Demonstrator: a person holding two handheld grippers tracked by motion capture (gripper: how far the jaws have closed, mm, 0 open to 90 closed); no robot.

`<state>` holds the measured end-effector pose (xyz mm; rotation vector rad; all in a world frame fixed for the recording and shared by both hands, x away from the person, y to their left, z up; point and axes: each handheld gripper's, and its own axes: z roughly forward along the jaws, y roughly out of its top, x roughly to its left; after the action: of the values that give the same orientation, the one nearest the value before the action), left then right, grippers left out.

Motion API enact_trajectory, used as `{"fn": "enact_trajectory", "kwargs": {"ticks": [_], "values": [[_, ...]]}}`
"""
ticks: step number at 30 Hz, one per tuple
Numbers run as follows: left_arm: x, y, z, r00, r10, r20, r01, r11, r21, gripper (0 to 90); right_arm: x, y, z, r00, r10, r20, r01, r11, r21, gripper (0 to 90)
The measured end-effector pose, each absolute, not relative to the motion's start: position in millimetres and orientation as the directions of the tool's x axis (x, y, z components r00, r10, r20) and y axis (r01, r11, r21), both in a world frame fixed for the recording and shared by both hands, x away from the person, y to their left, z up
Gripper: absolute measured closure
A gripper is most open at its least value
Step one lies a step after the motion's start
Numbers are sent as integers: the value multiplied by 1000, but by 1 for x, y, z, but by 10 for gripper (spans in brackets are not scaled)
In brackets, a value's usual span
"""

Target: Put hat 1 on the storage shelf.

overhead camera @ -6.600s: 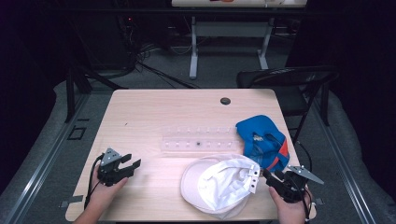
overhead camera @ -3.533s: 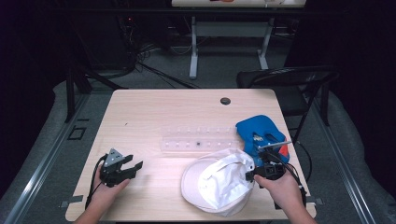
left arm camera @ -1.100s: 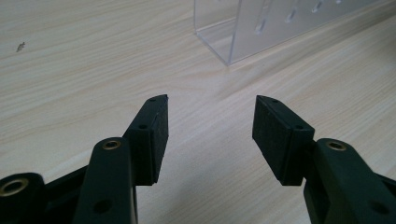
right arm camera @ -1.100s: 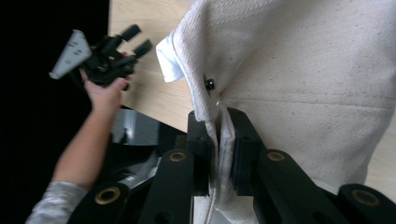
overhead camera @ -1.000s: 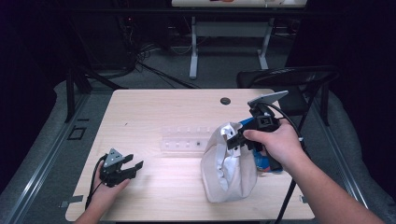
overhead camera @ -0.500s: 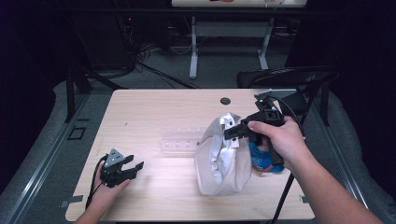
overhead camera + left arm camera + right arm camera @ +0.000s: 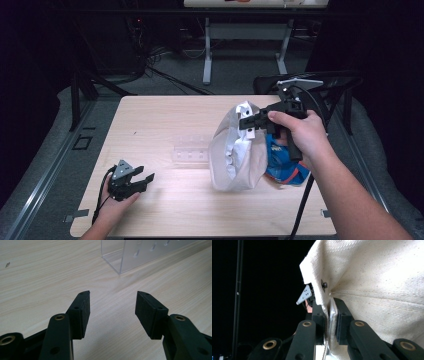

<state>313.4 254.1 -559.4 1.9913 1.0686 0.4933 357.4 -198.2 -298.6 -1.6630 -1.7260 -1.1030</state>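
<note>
Jaws of the right gripper are clamped narrowly on a fold of the white fabric cap, which is held up above the table and hangs open side toward the left of the high view. In the right gripper view the cap is seen pinched between the two black pads at a seam, beside a small metal stud, with cream twill cloth spreading up and to the right. The cap's hollow is seen as crumpled white lining; whether anything lies inside cannot be told. Just behind and below the cap, a blue fabric cap with orange trim is lying on the right part of the light wooden table, partly hidden by the hand.

The left gripper is rested on the table near its front left corner, its jaws held wide apart with nothing between them; bare wood is seen between the pads in the left gripper view. A clear plastic rack with a row of holes is set on the table between the two grippers, and its corner is visible ahead of the left jaws. No contents can be made out in it.
</note>
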Motion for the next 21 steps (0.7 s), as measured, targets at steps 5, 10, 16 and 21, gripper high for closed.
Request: {"fn": "enact_trajectory", "kwargs": {"ticks": [5,10,16,21], "values": [[314,255,-560,565,825,-31,510,-320,798,461,368,-194,-296,-127,573,810,972,-92,217,809],[314,254,-560,565,824,-34,509,-317,800,461,379,-190,-292,-125,569,813,969,-107,224,809],[314,254,-560,570,821,-32,507,-321,800,461,393,-183,-291,-115,572,812,965,-129,228,809],[314,254,-559,572,820,-32,510,-325,796,461,405,-174,-293,-100,575,812,965,-142,220,809]]}}
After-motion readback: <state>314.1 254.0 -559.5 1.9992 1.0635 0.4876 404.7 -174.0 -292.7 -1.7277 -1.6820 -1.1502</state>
